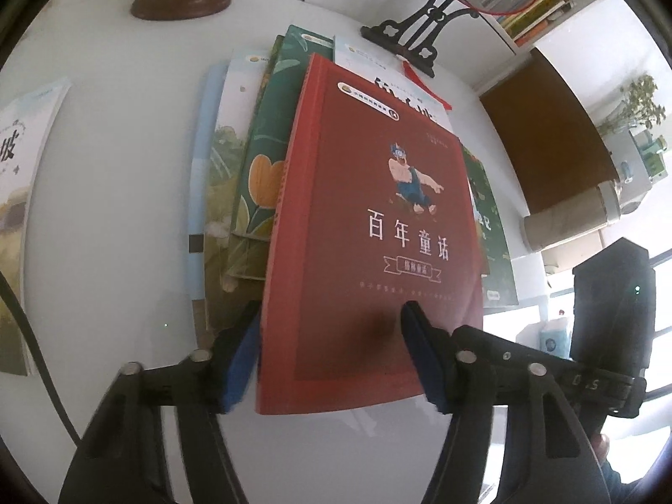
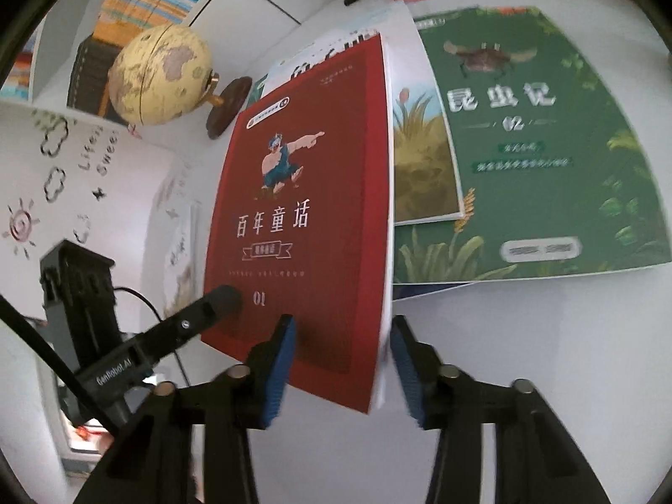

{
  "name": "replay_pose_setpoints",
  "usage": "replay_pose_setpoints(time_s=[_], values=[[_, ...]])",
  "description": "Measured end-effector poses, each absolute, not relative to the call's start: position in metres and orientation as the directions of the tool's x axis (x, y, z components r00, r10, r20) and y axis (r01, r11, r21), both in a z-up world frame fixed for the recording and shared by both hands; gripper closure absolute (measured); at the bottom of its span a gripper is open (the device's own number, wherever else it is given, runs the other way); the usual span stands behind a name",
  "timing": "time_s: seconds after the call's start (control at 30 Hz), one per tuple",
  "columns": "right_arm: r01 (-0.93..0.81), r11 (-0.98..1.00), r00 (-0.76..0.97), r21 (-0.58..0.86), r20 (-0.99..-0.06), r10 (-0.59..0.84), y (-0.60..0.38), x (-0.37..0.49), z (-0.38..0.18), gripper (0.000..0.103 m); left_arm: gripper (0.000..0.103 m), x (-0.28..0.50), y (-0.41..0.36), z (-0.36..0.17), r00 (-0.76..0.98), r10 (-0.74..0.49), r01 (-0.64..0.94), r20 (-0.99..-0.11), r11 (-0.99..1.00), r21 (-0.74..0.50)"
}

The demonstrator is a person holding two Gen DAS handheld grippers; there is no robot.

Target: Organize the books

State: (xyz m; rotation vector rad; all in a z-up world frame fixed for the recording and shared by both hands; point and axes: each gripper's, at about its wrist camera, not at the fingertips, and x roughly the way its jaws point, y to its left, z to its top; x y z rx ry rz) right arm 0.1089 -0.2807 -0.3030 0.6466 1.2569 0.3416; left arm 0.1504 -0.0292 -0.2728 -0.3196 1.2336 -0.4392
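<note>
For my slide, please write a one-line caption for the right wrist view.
Both grippers straddle the near edge of a red storybook on top of a pile of books, with a globe behind on the white table.

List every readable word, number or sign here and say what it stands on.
"百年童话": red book cover.
"01": red book, low on the cover.
"昆虫记" and "02": green book.
"GenRobot.AI": left gripper, seen from the right wrist.
"Life is Sweet": wall sticker, partly blurred.
"坡": book at left, rest cut off.
Banner and small print on both covers: too blurred to read.
</note>
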Motion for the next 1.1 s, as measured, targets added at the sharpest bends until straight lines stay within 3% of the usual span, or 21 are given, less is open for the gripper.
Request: replay_pose_setpoints(time_s=[0.07, 0.2, 0.3, 0.53, 0.9, 1.1], values=[[0.112, 0.778, 0.294, 0.619, -0.768, 0.569, -0.28, 0.107, -0.304, 0.067, 0.052, 0.151, -0.028, -0.272, 0.266, -0.478, 0.152, -0.837, 0.878, -0.453], [0.084, 0.812, 0.33, 0.577, -0.785, 0.524, -0.276, 0.101, -0.286, 0.08, 0.071, 0.143, -0.023, -0.263, 0.276, -0.496, 0.182, -0.823, 0.868, -0.462], [0.046, 0.843, 0.357, 0.536, -0.797, 0.487, -0.272, 0.096, -0.268, 0.084, 0.071, 0.13, -0.029, -0.249, 0.28, -0.534, 0.264, -0.798, 0.842, -0.471], [0.01, 0.877, 0.36, 0.48, -0.82, 0.445, -0.257, 0.098, -0.264, 0.084, 0.071, 0.129, -0.042, -0.24, 0.328, -0.494, 0.339, -0.805, 0.857, -0.388], [-0.095, 0.964, 0.475, 0.247, -0.84, 0.262, -0.228, 0.078, -0.235, 0.085, 0.071, 0.098, -0.064, -0.205, 0.462, -0.376, 0.507, -0.803, 0.855, -0.108], [-0.149, 0.968, 0.534, 0.2, -0.808, 0.249, -0.217, 0.076, -0.207, 0.085, 0.07, 0.095, -0.045, -0.19, 0.489, -0.394, 0.486, -0.778, 0.864, -0.132]])
